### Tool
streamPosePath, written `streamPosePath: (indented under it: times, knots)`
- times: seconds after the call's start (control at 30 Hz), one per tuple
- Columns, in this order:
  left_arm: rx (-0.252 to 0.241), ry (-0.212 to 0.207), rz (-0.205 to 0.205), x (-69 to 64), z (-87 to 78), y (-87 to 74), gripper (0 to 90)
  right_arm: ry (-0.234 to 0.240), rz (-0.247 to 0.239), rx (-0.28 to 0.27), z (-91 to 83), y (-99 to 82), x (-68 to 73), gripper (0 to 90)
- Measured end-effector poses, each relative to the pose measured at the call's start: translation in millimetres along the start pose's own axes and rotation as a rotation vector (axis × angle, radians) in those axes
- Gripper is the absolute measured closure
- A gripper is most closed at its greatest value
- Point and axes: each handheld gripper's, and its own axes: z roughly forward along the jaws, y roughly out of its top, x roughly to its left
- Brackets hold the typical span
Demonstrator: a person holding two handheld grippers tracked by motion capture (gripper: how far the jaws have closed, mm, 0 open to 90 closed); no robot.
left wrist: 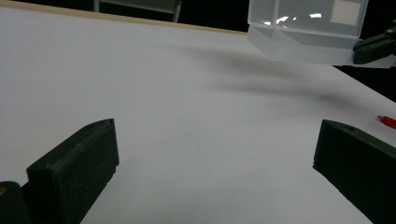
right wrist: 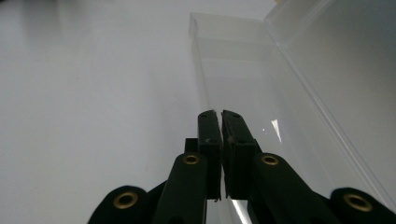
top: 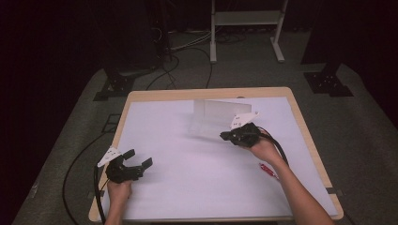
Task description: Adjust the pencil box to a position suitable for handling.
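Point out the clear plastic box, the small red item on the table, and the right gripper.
clear plastic box [top: 220, 112]: high view, on its upright open lid.
small red item [top: 268, 170]: high view, on its middle, beside the right forearm.
right gripper [right wrist: 220, 114]: right gripper view, at the closed fingertips on the box wall.

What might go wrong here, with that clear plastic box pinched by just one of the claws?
1. The right gripper pinches only the thin front wall of the clear box, so the light box may slip out or tip if lifted.
2. Its lid stands open and could swing shut or drag the box backwards.
3. The left gripper sits open and far from the box, so nothing steadies it. The small red item lies near the person's right forearm and might be knocked.
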Motion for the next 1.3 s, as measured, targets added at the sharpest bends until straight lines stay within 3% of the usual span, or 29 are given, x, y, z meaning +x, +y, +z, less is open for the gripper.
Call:
streamPosePath:
  times: [0.17, 0.23, 0.5, 0.57, 0.83, 1.3]
  knots:
    - [-0.002, 0.0, 0.003, 0.3, -0.5, 0.1, 0.0, 0.013, -0.01, -0.008, -8.5, -2.0, 10.3, 86.7]
    - [0.0, 0.002, 0.003, 0.6, -0.5, 0.2, 0.0, 0.033, -0.019, -0.019, -15.1, -4.4, 20.7, 86.7]
    - [0.002, 0.002, 0.002, 0.5, -0.8, 0.1, 0.0, 0.066, -0.039, -0.024, -20.7, -9.0, 38.4, 86.7]
    - [0.002, 0.003, 0.002, 0.4, -0.6, 0.1, 0.0, 0.08, -0.045, -0.022, -21.7, -12.8, 49.0, 86.7]
    - [0.003, 0.003, 0.002, 0.4, -0.5, 0.0, 0.0, 0.121, -0.042, -0.014, -18.3, -23.7, 69.4, 86.6]
    - [0.004, 0.0, 0.003, 0.3, -0.7, 0.0, 0.0, 0.163, 0.001, 0.027, -0.9, -44.7, 83.1, 86.6]
